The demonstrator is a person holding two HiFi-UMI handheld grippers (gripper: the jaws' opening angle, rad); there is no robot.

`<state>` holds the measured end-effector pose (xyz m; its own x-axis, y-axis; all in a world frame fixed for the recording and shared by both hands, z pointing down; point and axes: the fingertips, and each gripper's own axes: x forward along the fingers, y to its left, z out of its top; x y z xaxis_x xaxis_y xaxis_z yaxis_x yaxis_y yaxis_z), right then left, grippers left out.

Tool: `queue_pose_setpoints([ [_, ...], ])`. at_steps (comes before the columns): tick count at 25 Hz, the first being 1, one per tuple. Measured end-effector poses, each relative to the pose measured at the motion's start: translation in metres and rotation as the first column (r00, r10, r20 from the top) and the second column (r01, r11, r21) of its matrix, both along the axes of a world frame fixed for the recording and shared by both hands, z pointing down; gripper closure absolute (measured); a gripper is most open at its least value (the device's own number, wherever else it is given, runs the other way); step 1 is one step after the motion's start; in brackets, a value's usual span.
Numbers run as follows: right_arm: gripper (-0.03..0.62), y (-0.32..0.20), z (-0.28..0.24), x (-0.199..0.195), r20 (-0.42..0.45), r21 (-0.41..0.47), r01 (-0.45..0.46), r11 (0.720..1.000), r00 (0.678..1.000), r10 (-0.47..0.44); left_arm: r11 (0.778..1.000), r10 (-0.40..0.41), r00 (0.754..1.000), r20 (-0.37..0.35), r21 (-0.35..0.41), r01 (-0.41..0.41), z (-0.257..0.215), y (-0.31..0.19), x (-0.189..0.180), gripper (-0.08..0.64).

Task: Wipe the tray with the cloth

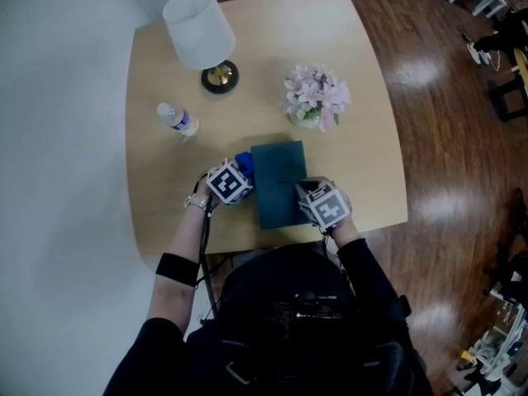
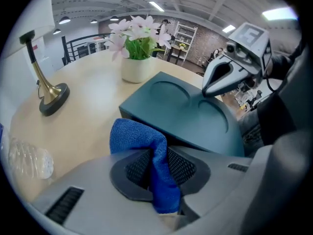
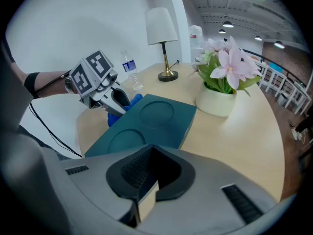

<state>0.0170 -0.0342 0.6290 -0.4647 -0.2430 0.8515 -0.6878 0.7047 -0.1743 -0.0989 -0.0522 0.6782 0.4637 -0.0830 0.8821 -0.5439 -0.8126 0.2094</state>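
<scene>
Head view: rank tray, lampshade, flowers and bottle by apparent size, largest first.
1. Tray and lampshade: about alike. The shade stands higher, nearer the camera, so I won't rank one over the other.
2. Flowers: somewhat smaller.
3. Bottle: clearly smallest.

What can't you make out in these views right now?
Whether the cloth touches the tray: the cube on the left tool covers it in the head view; the cloth's fold hides the tray's edge in the left gripper view.
Whether the right tool's tips rest on the tray: its body covers that edge in the right gripper view.
The bottle's label: too small in the head view.
</scene>
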Motion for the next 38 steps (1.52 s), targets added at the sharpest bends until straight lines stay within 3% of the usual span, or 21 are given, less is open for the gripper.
queue_pose_setpoints([
  [6,0.583,-0.001,-0.002,0.001,0.003,0.006,0.004,1.0,1.0,-0.004,0.994,0.091,0.996,-0.008,-0.054,-0.092,-0.002,0.071,0.01,0.474],
  [16,0.583,-0.002,0.003,0.003,0.014,0.017,-0.025,1.0,1.0,0.024,0.982,0.131,0.99,-0.051,-0.132,-0.136,-0.008,0.179,0.027,0.474],
  [20,0.583,-0.001,0.004,0.004,0.012,0.019,-0.038,0.999,0.999,0.038,0.976,0.142,0.983,-0.116,-0.15,-0.158,-0.017,0.196,0.043,0.474],
  [24,0.583,-0.001,0.001,0.002,0.01,0.028,-0.038,0.999,0.999,0.038,0.974,0.135,0.982,-0.133,-0.162,-0.156,-0.02,0.205,0.049,0.474],
  [31,0.583,-0.001,-0.001,-0.002,0.021,0.023,-0.025,0.999,0.999,0.025,0.982,0.085,0.994,-0.071,-0.164,-0.096,-0.032,0.209,0.014,0.474],
  [34,0.584,-0.002,0.0,-0.002,-0.004,0.007,0.001,1.0,1.0,-0.001,0.978,0.052,0.995,-0.081,-0.199,-0.068,-0.035,0.214,0.008,0.474],
  [38,0.584,-0.045,-0.009,0.024,-0.006,0.113,-0.056,0.992,0.998,0.057,0.971,0.048,0.994,-0.099,-0.23,-0.069,-0.036,0.224,0.02,0.474],
])
